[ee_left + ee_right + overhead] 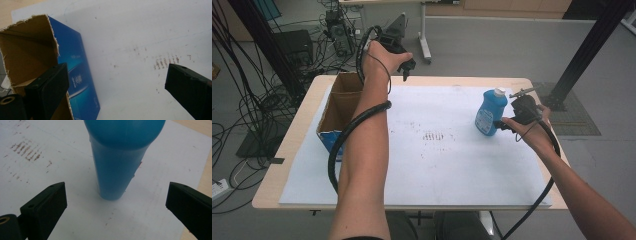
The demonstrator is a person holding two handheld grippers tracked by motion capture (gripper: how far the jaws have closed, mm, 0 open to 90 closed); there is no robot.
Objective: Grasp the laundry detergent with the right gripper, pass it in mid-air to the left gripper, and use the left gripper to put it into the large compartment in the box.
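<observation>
Now: reaching for the bottle, nothing lifted yet.

Largest first: one desk (287, 150), topped by one white sheet (437, 165) with faint brown marks at its middle. Next, one open cardboard box (341, 107) with blue sides, at the left edge of the desk, seemingly empty as far as visible. Then one blue bottle (488, 112) with a white cap, upright near the right edge, on the sheet. Smallest, two grippers: right gripper (116, 202) level with the bottle, jaws spread wide on either side of its base, not touching, holding nothing; left gripper (117, 82) raised over the far left corner by the box, jaws likewise wide apart and empty. Judged early: approach nearly done; closing, lifting and probably placing in the box all left.
</observation>
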